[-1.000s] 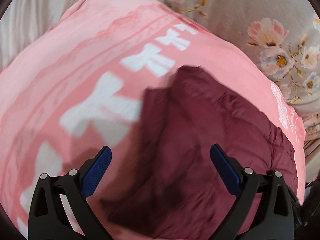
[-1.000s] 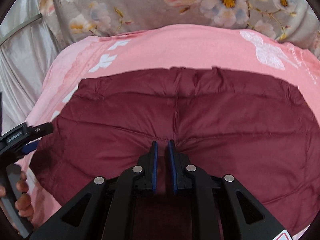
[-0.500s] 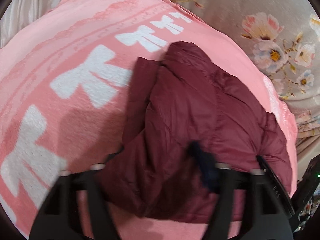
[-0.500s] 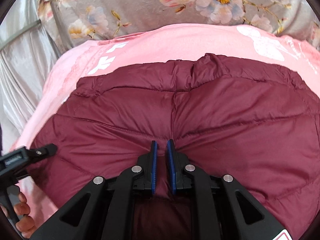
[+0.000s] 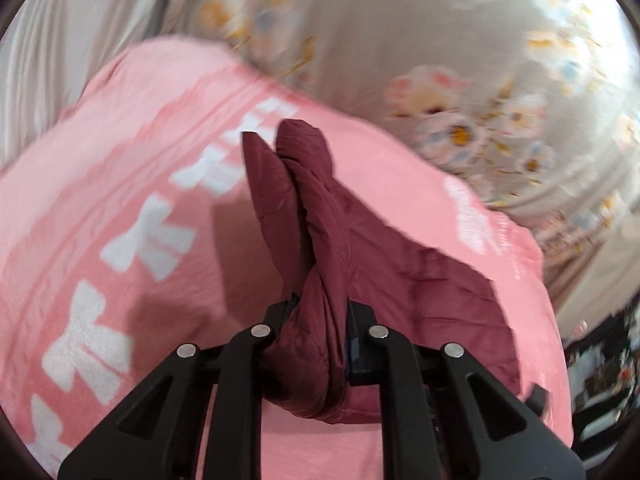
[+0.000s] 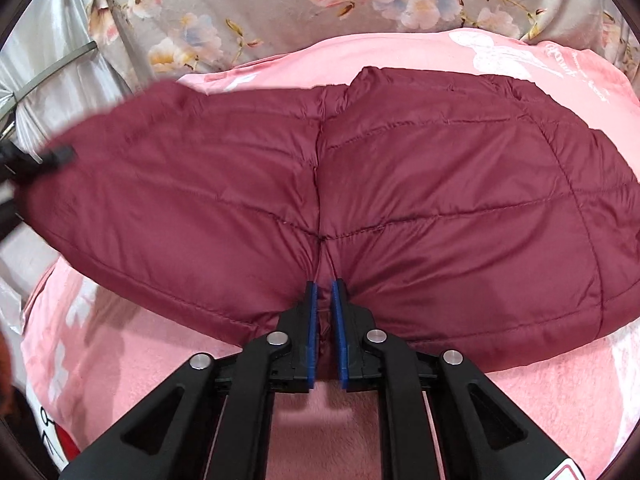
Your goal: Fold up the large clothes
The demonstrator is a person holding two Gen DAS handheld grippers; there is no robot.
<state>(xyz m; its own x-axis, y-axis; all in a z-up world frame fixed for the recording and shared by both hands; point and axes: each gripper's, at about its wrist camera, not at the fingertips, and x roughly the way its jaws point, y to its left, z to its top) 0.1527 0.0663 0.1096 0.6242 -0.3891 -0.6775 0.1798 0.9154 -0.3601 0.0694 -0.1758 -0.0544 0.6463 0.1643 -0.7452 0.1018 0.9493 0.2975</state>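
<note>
— Any writing to read?

— Nothing legible. The pink blanket (image 6: 400, 420) carries white bow shapes and a white figure with a faint script line at two o'clock in the right wrist view, too small to make out.

— And the jacket?

— The maroon quilted jacket (image 6: 420, 200) lies on the blanket, spreading from nine to three o'clock ahead of the right gripper (image 6: 324, 284), whose blue pads pinch its near hem at the centre seam.

— The other one?

— The left gripper (image 5: 320, 308) is closing on a bunched fold of the jacket (image 5: 316, 240) — the fabric rises toward twelve o'clock between its jaws. Floral grey bedding (image 6: 280, 8) lies beyond.
</note>
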